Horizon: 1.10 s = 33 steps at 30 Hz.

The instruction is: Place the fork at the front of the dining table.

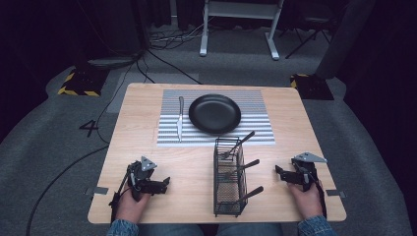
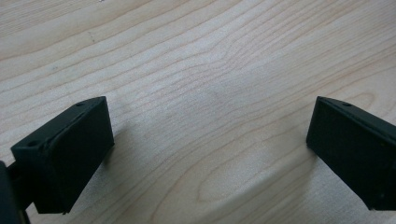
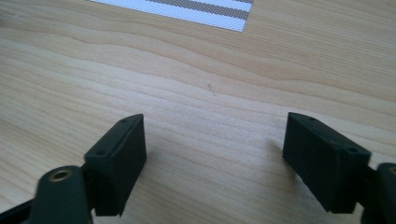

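The left gripper (image 1: 164, 182) lay low on the wooden bench (image 1: 192, 162) at its near left, held in the person's left hand (image 1: 132, 200), its fingers (image 2: 65, 154) spread wide with nothing but bare wood grain between them. The right gripper (image 1: 278, 171) sat opposite at the near right, in the right hand (image 1: 307, 199), and its fingers (image 3: 116, 161) likewise stood well apart over bare wood, gripping nothing. Both sets of fingertips pointed inward, toward each other.

Between the two grippers, clear of either one's fingers, stood a black wire mesh caddy (image 1: 229, 178), long and narrow, running away from the person. Three dark-handled utensils (image 1: 244, 167) leaned out of it, their handles tilted up toward the right gripper's side; what kind each one was could not be told.

Beyond the caddy and farther from both sets of fingers lay a striped grey-and-white placemat (image 1: 265, 125); a corner of it showed past the right fingers in the right gripper view (image 3: 201, 10). On the mat rested a round black plate (image 1: 215, 113), roughly in line with the caddy. Just beside the plate, on the left gripper's side, a table knife (image 1: 180, 118) lay flat on the mat, lengthwise away from the person, not touching the plate.

Past the bench's far edge were grey carpet (image 1: 246, 69), loose cables (image 1: 167, 39) and the white legs of a frame (image 1: 204, 34).
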{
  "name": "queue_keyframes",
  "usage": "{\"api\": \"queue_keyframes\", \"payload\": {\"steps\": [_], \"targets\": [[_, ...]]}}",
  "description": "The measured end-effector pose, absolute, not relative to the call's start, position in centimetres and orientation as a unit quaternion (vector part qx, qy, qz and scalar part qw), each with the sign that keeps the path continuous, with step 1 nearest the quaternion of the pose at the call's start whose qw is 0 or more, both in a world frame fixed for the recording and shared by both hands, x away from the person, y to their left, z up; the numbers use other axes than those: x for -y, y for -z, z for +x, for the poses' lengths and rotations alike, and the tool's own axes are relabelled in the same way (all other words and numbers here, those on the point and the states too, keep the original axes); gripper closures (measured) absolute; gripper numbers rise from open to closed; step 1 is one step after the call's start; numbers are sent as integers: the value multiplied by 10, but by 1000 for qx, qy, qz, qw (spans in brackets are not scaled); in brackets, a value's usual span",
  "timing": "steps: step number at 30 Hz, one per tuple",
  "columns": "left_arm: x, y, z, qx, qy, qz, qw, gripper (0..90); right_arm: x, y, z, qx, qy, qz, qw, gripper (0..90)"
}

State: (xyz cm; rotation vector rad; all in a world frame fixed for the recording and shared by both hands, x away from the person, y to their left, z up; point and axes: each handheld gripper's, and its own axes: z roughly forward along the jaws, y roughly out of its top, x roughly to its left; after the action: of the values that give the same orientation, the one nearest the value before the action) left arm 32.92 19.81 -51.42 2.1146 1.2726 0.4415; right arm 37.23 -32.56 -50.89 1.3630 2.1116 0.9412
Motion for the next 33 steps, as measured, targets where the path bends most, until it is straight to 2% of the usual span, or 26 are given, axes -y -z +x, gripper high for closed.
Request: {"api": "queue_keyframes", "payload": {"steps": [9, 14, 33], "targets": [[-198, 514, 330, -481, -166, 802, 313, 5, 322, 508, 368, -783, -350, 468, 216, 329], [-198, 514, 330, -480, -166, 803, 313, 4, 320, 499, 364, -790, -359, 463, 179, 413], [-198, 514, 330, -480, -166, 803, 312, 4, 302, 425, 350, -806, -405, 403, 157, 416]]}}
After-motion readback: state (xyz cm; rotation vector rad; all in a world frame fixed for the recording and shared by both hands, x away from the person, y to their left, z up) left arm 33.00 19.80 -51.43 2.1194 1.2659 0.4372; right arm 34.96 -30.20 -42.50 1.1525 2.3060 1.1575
